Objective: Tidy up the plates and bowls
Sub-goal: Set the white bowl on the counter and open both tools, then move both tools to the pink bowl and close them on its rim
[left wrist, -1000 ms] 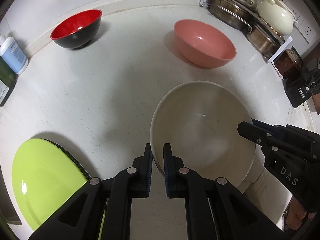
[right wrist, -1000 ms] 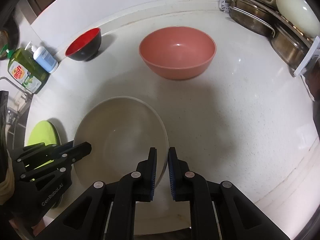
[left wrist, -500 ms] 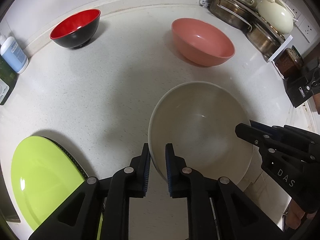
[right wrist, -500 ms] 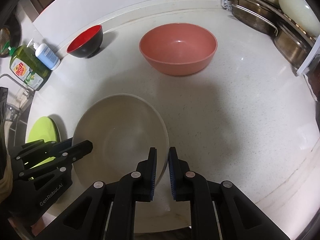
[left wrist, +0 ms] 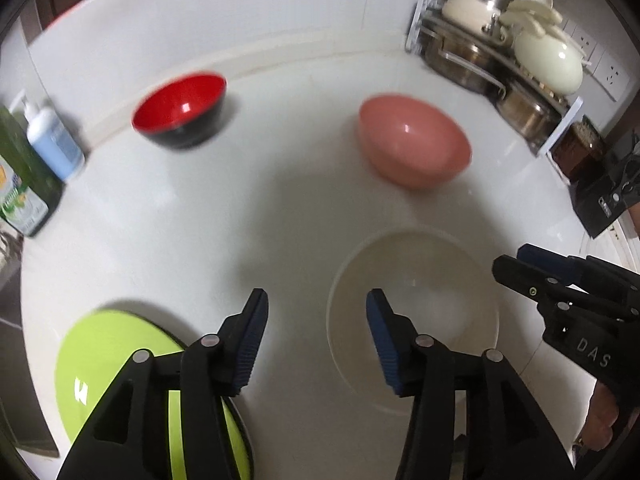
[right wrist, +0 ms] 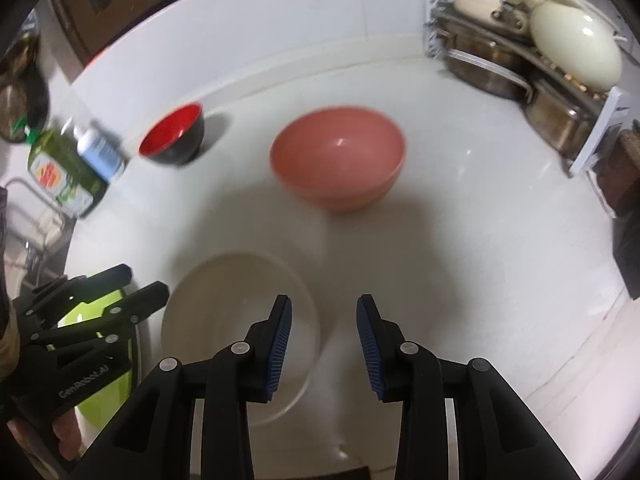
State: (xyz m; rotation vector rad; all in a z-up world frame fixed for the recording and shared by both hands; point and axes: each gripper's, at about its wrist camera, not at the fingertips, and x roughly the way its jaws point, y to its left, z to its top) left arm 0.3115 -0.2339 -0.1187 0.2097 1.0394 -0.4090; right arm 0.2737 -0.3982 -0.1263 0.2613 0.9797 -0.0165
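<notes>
The left hand-held gripper (left wrist: 316, 304) and the right hand-held gripper (right wrist: 323, 309) both hover with fingers spread apart, gripping nothing; the round cream plastic bowl (left wrist: 416, 320) sits upright on the white speckled counter (left wrist: 248, 208) between them, each gripper near one side of its rim. Farther back stand the pink plastic bowl (right wrist: 338, 158) and, well apart, the red-and-black bowl (left wrist: 180, 110); the lime-green round plate (left wrist: 108, 364) lies at the near left.
</notes>
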